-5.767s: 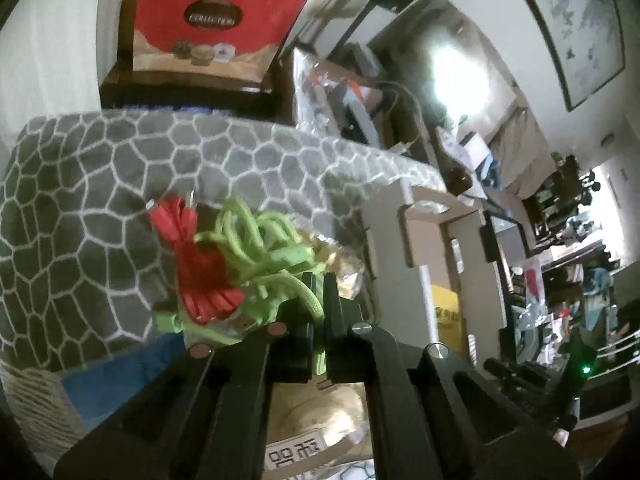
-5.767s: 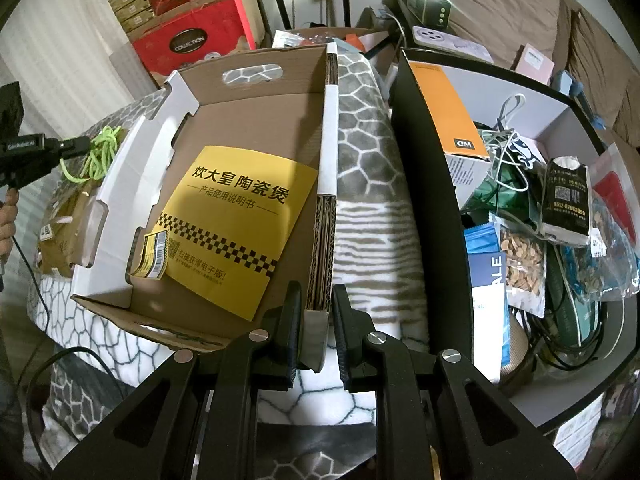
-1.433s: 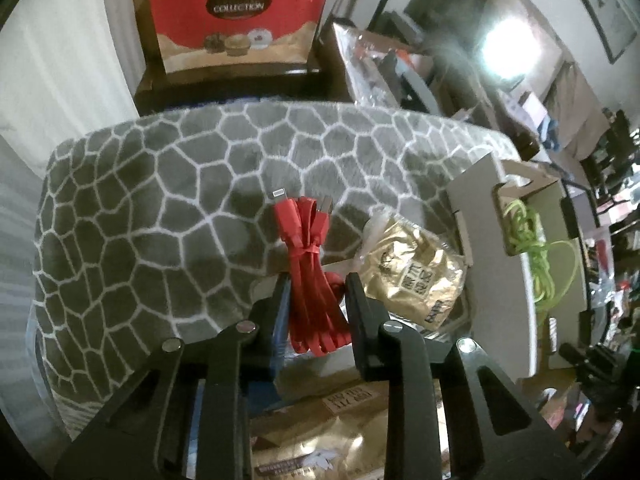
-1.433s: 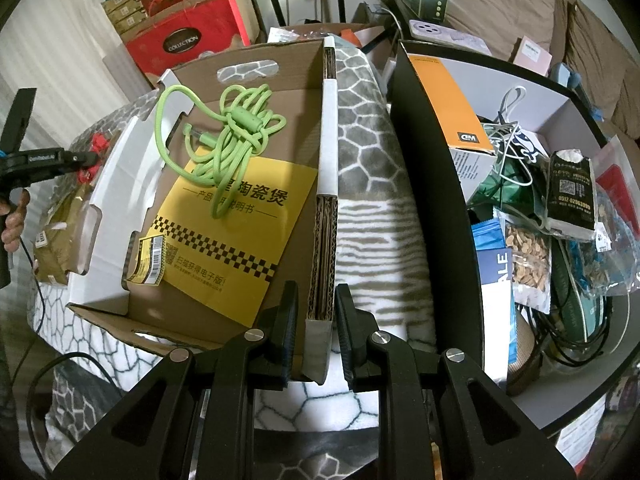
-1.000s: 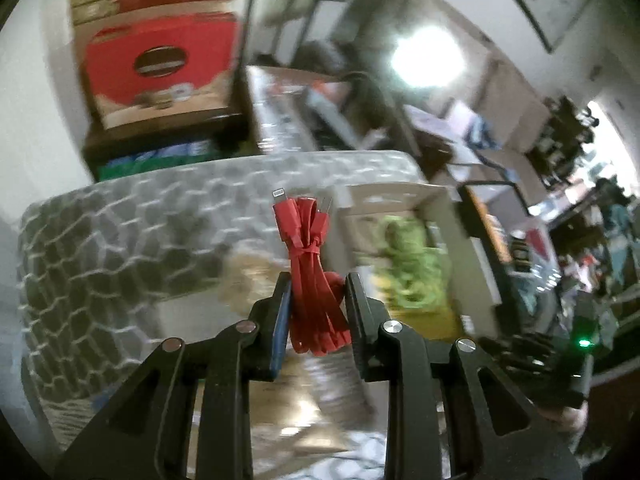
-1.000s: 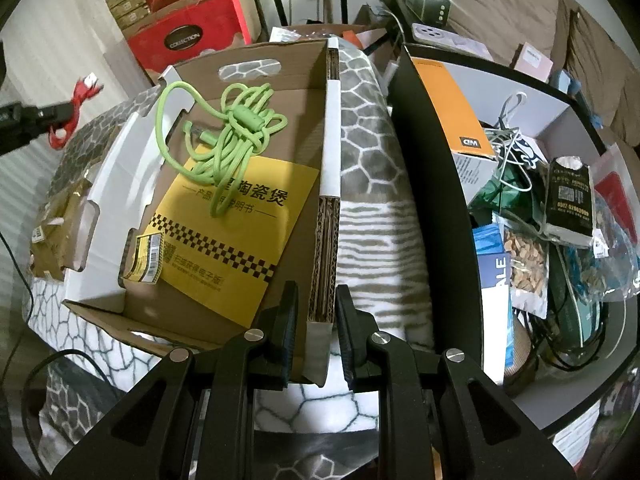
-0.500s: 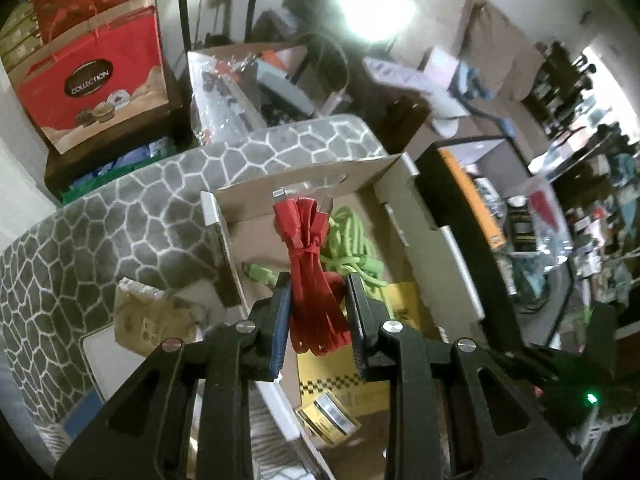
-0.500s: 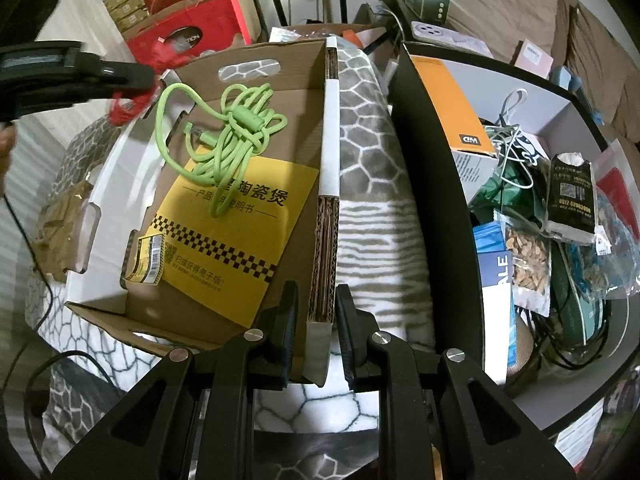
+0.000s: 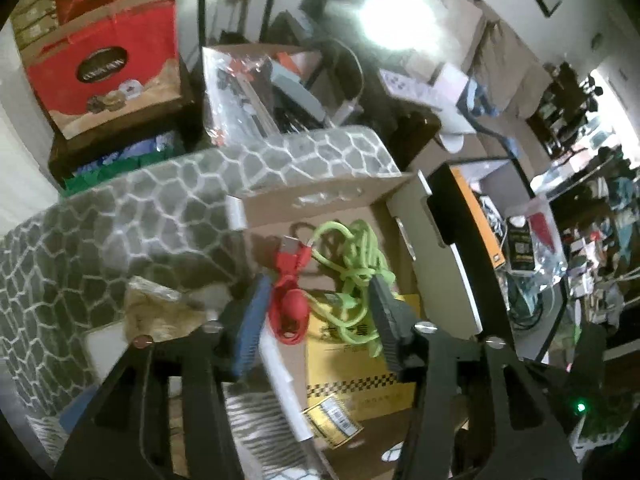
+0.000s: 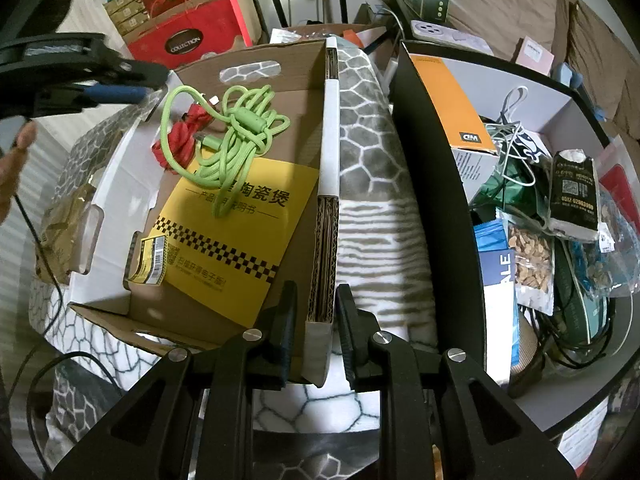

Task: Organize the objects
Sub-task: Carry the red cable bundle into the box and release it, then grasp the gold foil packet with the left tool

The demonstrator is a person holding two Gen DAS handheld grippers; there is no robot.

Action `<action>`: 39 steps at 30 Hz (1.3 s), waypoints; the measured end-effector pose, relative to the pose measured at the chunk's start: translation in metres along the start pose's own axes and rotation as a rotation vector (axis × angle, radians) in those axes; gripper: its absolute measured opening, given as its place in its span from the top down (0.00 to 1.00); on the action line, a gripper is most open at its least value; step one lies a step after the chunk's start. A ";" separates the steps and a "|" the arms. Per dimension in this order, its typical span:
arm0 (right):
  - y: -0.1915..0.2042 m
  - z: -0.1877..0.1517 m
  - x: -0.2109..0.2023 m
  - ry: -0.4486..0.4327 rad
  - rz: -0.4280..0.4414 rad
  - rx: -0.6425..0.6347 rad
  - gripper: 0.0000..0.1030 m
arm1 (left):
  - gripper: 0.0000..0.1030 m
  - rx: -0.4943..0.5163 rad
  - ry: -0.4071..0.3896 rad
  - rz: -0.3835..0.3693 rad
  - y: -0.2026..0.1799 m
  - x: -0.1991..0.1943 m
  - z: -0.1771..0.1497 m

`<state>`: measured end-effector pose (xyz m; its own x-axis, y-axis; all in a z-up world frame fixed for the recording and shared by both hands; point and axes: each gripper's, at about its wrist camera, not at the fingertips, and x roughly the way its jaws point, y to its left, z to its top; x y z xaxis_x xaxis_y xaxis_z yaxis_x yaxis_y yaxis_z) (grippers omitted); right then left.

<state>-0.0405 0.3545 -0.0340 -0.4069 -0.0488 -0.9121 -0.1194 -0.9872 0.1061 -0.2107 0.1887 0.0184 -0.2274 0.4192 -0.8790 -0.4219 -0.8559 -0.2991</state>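
Observation:
The red cable (image 10: pixel 180 138) lies loose in the open cardboard box (image 10: pixel 280 56), against the green cable (image 10: pixel 236 132) and above a yellow leaflet (image 10: pixel 240 224). My left gripper (image 9: pixel 320 284) hangs over the box's far left corner. Its jaws are opening, and their pads stand clear of the red cable (image 9: pixel 290 300), which shows below and between them beside the green cable (image 9: pixel 360 256). In the right wrist view the left gripper (image 10: pixel 120 80) reaches in from the left. My right gripper (image 10: pixel 318 300) is shut on the box's near right wall.
The box rests on a grey blanket with a stone pattern (image 10: pixel 360 120). A black bin (image 10: pixel 432 160) full of cables and snack packets stands to its right. Gold packets (image 10: pixel 60 224) lie to its left, and a red gift bag (image 10: pixel 188 40) stands behind it. A hand (image 10: pixel 16 160) shows at the left edge.
The left gripper's jaws have spread apart, and the red cable has left them and dropped into the box beside the green cable. The right gripper and the box have stayed put.

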 end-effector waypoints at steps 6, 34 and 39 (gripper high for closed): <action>0.000 0.000 0.000 0.000 0.002 0.000 0.80 | 0.38 -0.024 0.007 0.071 0.042 -0.017 -0.002; 0.000 0.001 0.000 0.001 0.001 -0.002 0.80 | 0.96 -0.163 0.058 0.084 0.128 0.025 -0.022; 0.000 0.001 0.000 0.001 0.001 -0.002 0.80 | 0.98 -0.132 0.018 0.100 0.120 0.014 -0.021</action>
<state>-0.0410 0.3551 -0.0334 -0.4060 -0.0495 -0.9126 -0.1174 -0.9874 0.1057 -0.2464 0.0854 -0.0377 -0.2464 0.3253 -0.9129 -0.2784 -0.9260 -0.2549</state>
